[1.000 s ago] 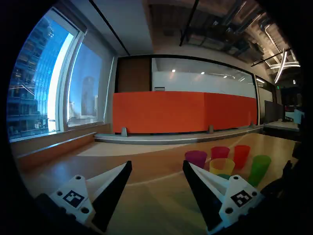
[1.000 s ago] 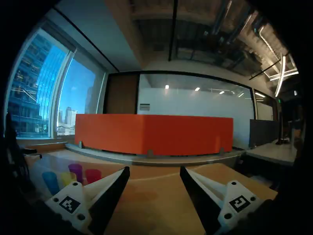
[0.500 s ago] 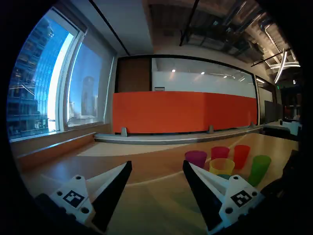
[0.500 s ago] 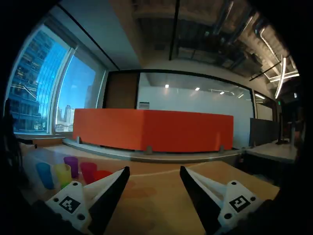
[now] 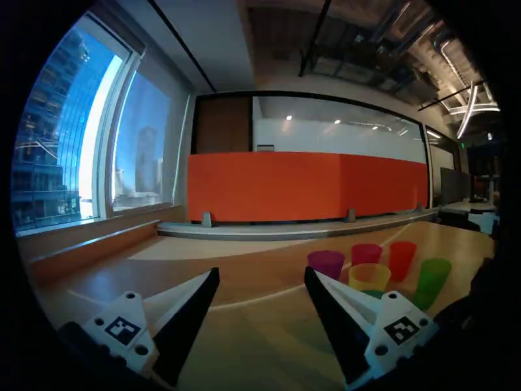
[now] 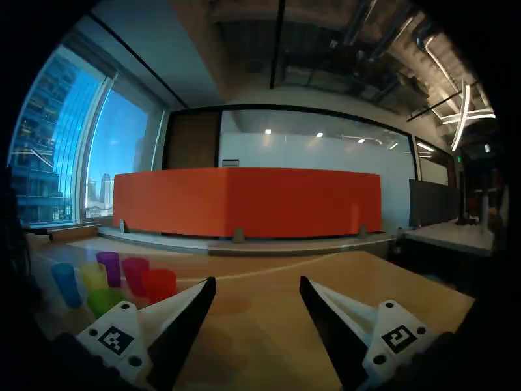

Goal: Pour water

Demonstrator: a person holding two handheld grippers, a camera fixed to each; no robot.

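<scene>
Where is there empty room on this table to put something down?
In the right gripper view the table is bare from the red cup across to its right-hand edge. In the left gripper view it is bare between the window ledge and the purple cup. It is crowded where the coloured cups bunch together.

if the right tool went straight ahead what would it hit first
Likely nothing soon: the right tool points over open table, with the cups off to its left. The orange partition lies ahead, far off; depth is unclear.
</scene>
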